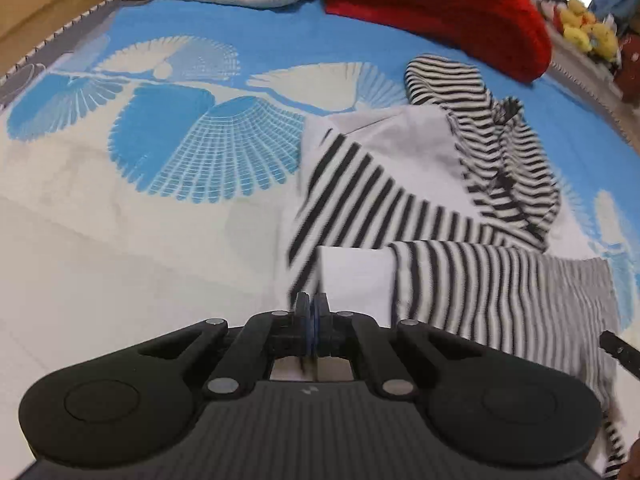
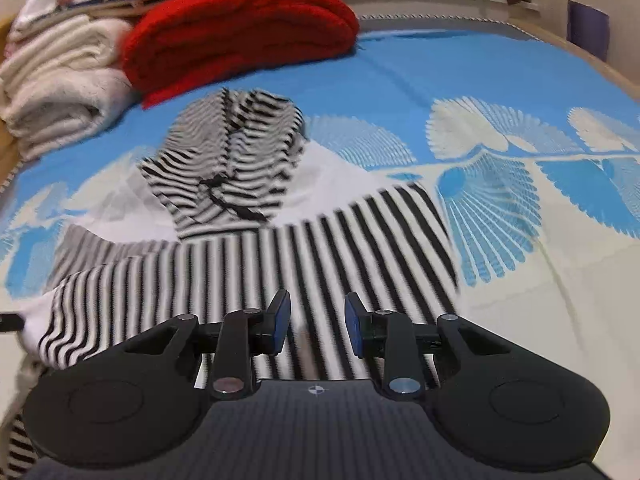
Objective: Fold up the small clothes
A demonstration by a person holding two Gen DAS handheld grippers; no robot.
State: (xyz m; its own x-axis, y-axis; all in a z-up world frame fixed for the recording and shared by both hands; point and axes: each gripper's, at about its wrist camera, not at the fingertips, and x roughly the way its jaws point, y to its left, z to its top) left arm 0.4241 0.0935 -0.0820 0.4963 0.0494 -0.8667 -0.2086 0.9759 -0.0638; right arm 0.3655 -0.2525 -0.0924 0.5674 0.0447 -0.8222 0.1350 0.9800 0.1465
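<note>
Left gripper (image 1: 311, 309): jaws pressed together, white fabric edge right at the tips, but I can't tell whether cloth is actually pinched between the pads or just lying under them. Right gripper (image 2: 317, 322): jaws spread apart, nothing between them, hovering over the wide-striped panel. The task item, a black-and-white striped hooded garment (image 2: 280, 248), lies spread on the blue fan-print bedspread (image 2: 460, 80) directly ahead of both claws, hood (image 2: 236, 148) at the far end, drawstring visible on it. From the left claw the hood sits ahead and to the right; a sleeve or folded panel (image 1: 500, 280) crosses just ahead-right of the tips. Risks, my read: if the left grip has only one layer or nothing, a lift would drag the fold crooked or drop it; thin jersey slips easily. The open right claw could snag two layers at once when it closes, bunching the stripes. Loose drawstring could catch on a finger. Red folded blanket (image 2: 240, 28) and white quilts (image 2: 60, 92) sit well beyond the hood, so overshoot there looks unlikely. Containers: none visible in either view.
</note>
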